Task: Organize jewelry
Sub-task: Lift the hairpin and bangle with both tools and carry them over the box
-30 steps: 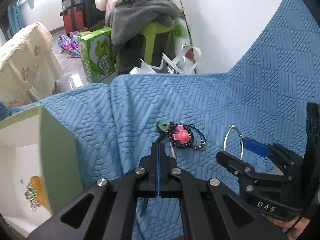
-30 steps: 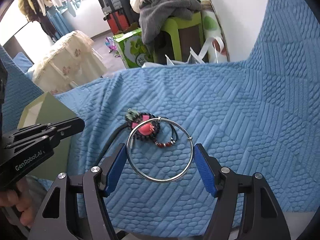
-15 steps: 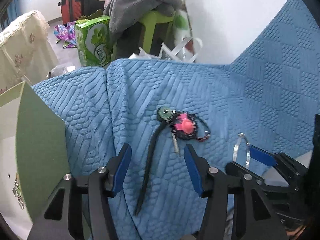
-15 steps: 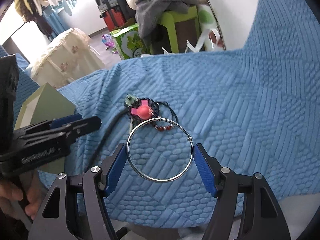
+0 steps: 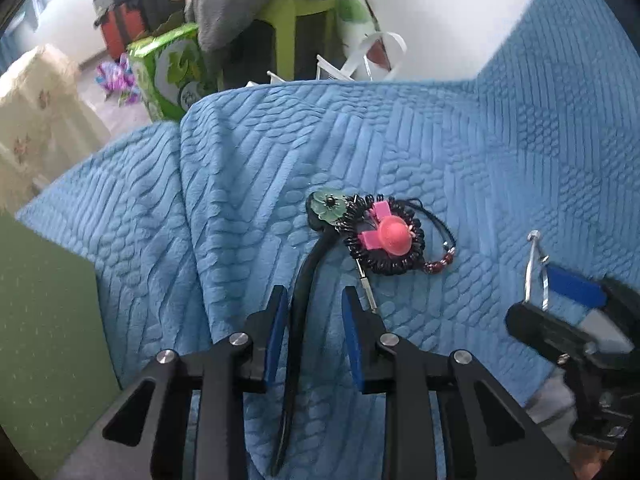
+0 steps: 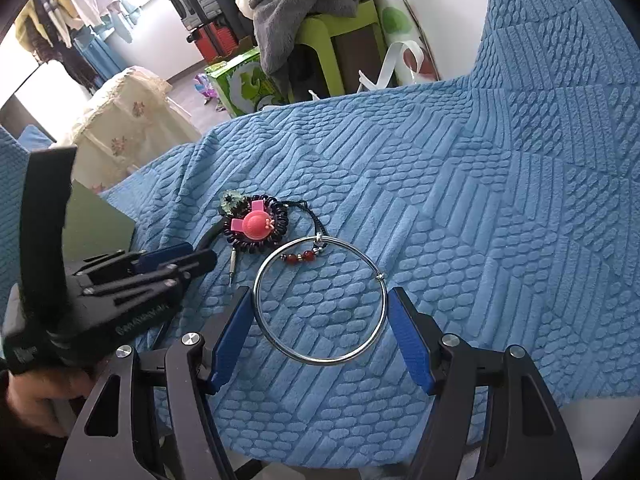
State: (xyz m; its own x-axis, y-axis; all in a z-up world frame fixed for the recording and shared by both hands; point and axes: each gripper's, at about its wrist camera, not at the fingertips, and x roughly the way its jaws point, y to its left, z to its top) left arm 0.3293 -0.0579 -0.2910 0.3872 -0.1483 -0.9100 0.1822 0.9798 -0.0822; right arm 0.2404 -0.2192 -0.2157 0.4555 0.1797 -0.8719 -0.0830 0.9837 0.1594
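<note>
My right gripper (image 6: 321,316) is shut on a silver bangle (image 6: 320,358), held flat between its blue pads above the blue quilt (image 6: 480,200); the bangle also shows edge-on in the left wrist view (image 5: 534,276). My left gripper (image 5: 313,312) is open, its pads on either side of a black headband (image 5: 302,292) with a green flower (image 5: 327,205). A black coil hair tie with a pink ornament (image 5: 386,236) and a red-beaded cord (image 5: 440,264) lie just beyond. The left gripper shows in the right wrist view (image 6: 176,258).
A green box (image 5: 44,320) stands at the left edge of the quilt; its wall also shows in the right wrist view (image 6: 96,224). Beyond the quilt's far edge are a green stool with grey clothes (image 6: 316,12), a green carton (image 6: 248,76) and a cream-covered piece of furniture (image 6: 128,120).
My left gripper opened from shut and moved forward and down so its pads straddle the black headband. My right gripper still holds the bangle and has shifted little.
</note>
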